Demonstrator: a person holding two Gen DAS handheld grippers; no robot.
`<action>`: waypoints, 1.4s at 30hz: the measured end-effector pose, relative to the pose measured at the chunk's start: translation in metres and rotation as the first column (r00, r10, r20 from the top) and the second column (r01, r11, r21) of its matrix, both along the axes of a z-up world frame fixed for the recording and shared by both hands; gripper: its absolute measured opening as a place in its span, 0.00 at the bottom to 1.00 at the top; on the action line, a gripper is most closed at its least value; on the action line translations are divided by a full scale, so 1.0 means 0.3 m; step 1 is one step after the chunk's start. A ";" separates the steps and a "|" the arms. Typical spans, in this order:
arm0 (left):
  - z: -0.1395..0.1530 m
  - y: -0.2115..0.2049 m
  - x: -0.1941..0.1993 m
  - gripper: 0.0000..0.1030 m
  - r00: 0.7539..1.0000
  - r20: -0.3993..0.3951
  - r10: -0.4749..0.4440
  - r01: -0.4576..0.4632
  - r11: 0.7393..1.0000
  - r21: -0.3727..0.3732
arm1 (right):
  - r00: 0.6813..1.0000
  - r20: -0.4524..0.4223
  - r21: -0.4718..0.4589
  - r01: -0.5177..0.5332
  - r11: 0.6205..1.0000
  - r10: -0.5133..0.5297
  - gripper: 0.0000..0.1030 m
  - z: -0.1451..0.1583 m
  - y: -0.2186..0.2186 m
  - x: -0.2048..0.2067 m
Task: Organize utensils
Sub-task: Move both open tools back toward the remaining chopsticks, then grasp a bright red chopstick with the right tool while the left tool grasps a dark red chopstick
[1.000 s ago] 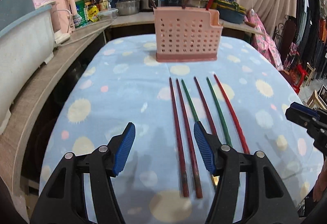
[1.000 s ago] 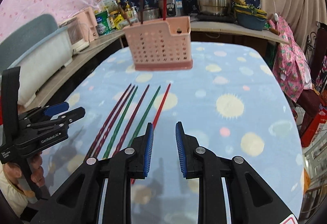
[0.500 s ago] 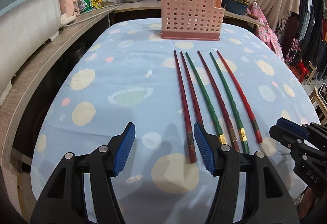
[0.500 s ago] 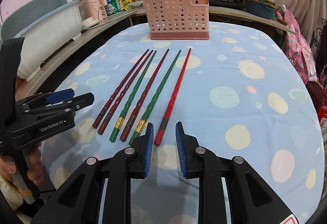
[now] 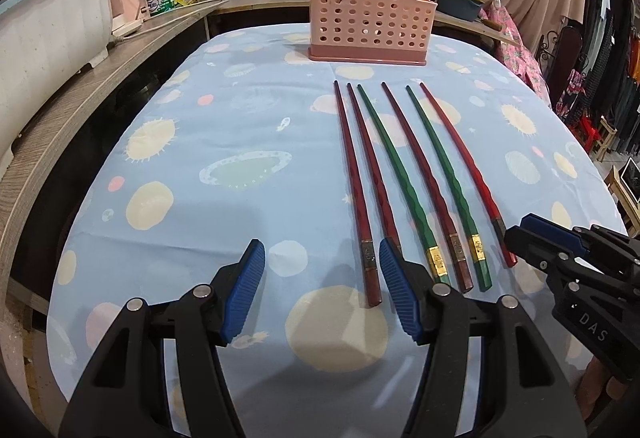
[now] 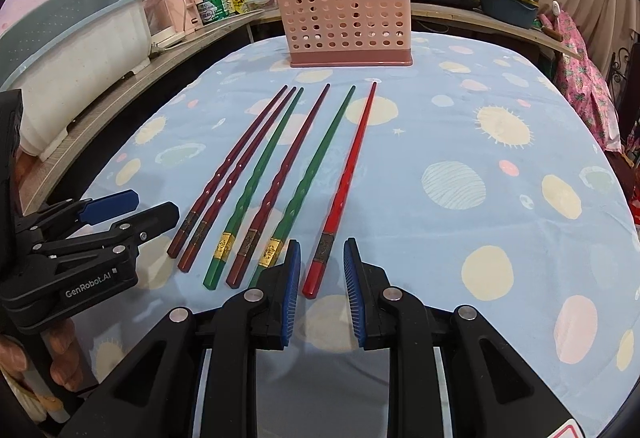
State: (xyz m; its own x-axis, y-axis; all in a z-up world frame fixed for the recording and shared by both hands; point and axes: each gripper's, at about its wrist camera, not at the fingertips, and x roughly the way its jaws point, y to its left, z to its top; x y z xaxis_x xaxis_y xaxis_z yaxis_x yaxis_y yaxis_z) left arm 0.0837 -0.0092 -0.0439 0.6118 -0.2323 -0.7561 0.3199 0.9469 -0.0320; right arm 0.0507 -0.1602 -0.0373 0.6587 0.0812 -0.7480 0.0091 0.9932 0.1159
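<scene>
Both hand-held grippers retreated | chopsticks (image 6: 280,174) tips toward holder (image 6: 348,18)

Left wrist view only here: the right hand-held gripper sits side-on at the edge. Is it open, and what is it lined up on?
Observer: Open. The right wrist view shows the right hand-held gripper with the near end of the bright red chopstick between its pads, which are not touching it.
Operator: My own finger hides the end of the second dark red chopstick. Is it gripped?
Observer: No. The second dark red chopstick lies free on the tablecloth, just right of the tips of the left hand-held gripper.
</scene>
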 end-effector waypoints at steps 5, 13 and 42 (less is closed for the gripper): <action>-0.005 -0.008 -0.005 0.55 1.000 -0.003 -0.011 0.011 1.000 -0.002 | 1.000 -0.013 -0.004 -0.007 1.000 0.007 0.19 -0.014 0.010 0.004; -0.021 -0.011 0.001 0.55 1.000 -0.012 -0.007 0.007 1.000 0.004 | 1.000 -0.027 -0.002 0.007 1.000 -0.007 0.09 -0.027 -0.003 0.001; -0.046 0.024 0.037 0.09 0.999 -0.017 0.028 -0.028 0.999 0.019 | 0.996 -0.016 -0.007 0.091 0.996 -0.091 0.07 -0.030 -0.103 -0.048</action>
